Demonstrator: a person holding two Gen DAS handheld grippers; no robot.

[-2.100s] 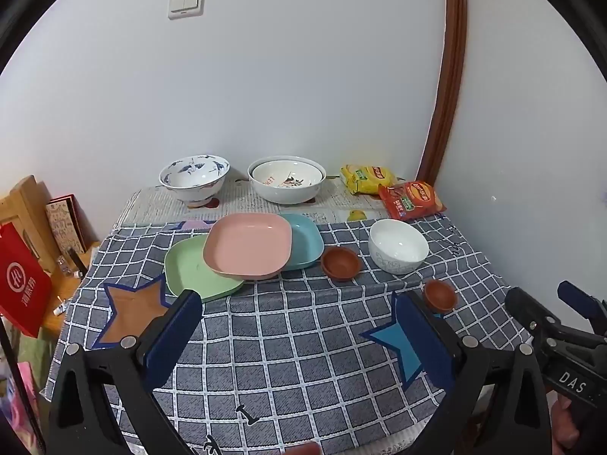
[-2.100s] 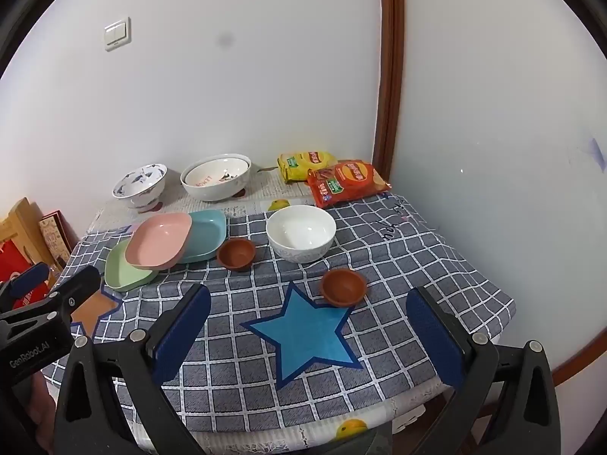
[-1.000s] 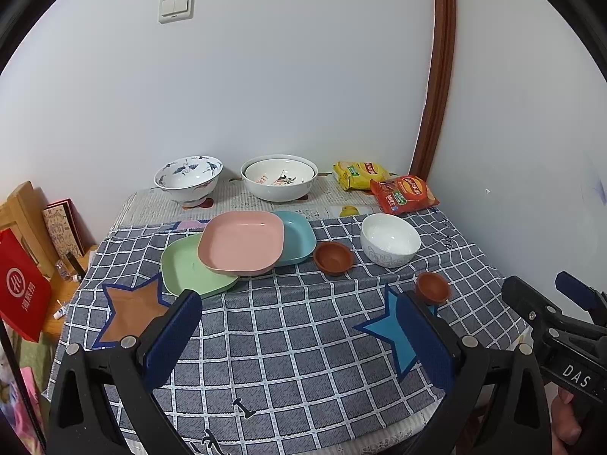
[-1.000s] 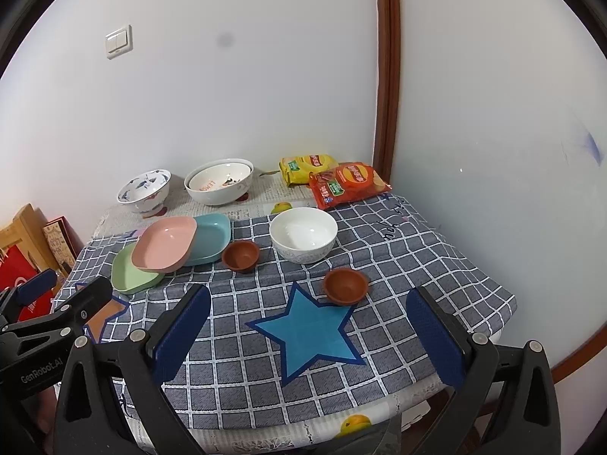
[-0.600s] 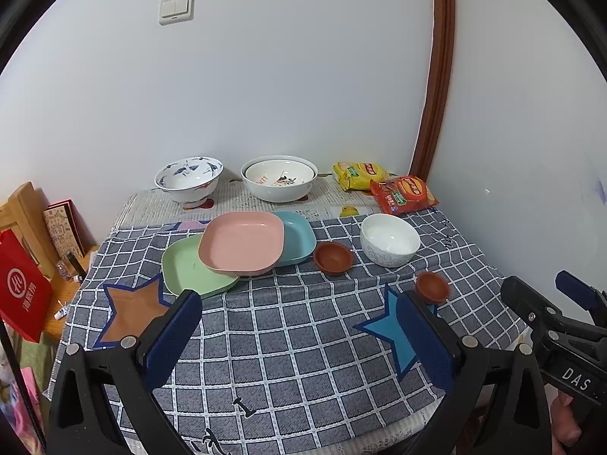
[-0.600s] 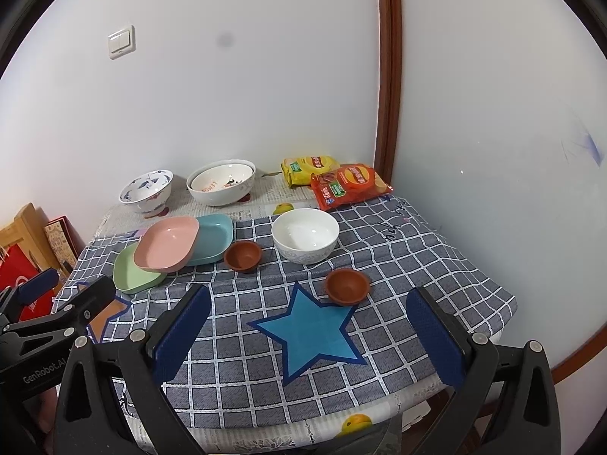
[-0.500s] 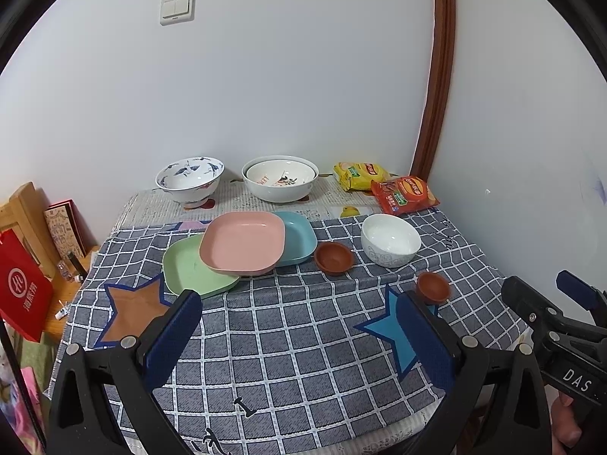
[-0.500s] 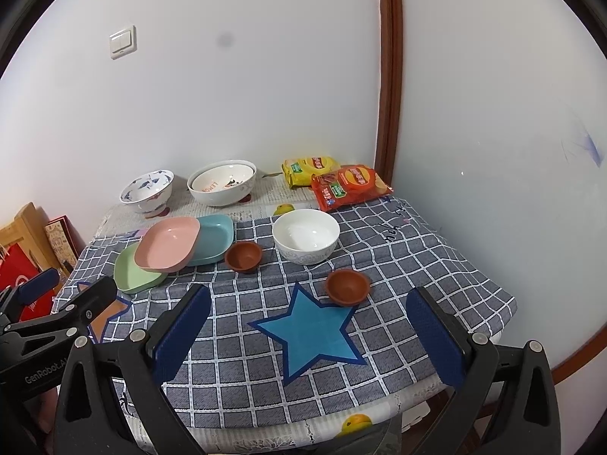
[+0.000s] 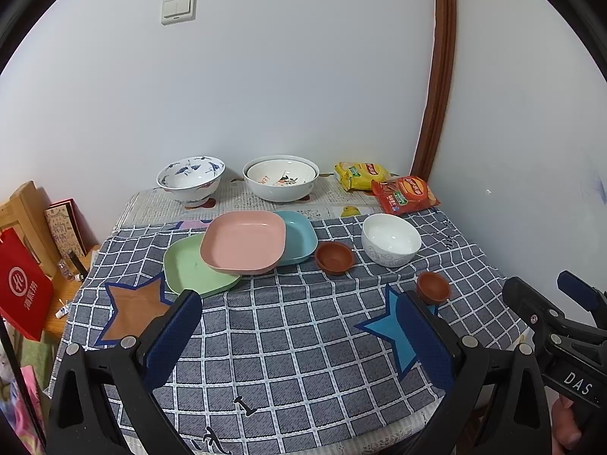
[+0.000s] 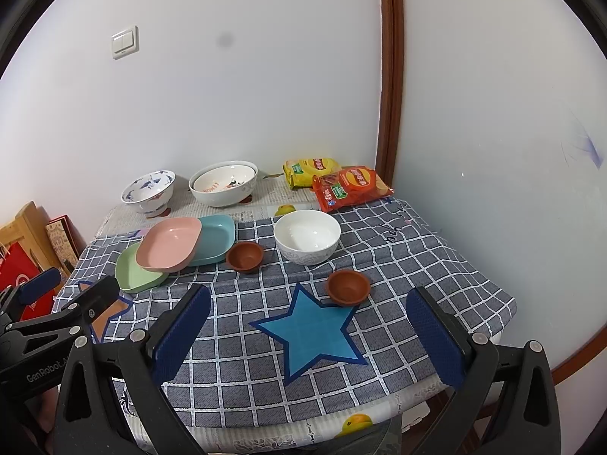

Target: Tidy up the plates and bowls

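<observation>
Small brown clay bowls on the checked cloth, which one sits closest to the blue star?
The small brown clay bowl touching the blue star's upper point; the other brown bowl sits farther back, beside the teal square plate.

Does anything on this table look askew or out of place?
The pink square plate sits crooked, overlapping the green square plate and the teal square plate rather than stacked squarely. Nothing looks spilled or broken.

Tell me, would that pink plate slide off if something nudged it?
Probably. The pink plate rests tilted across the green plate and blue plate, so it may rock or slip. It looks like light, matte plastic, unlikely to shatter.
</observation>
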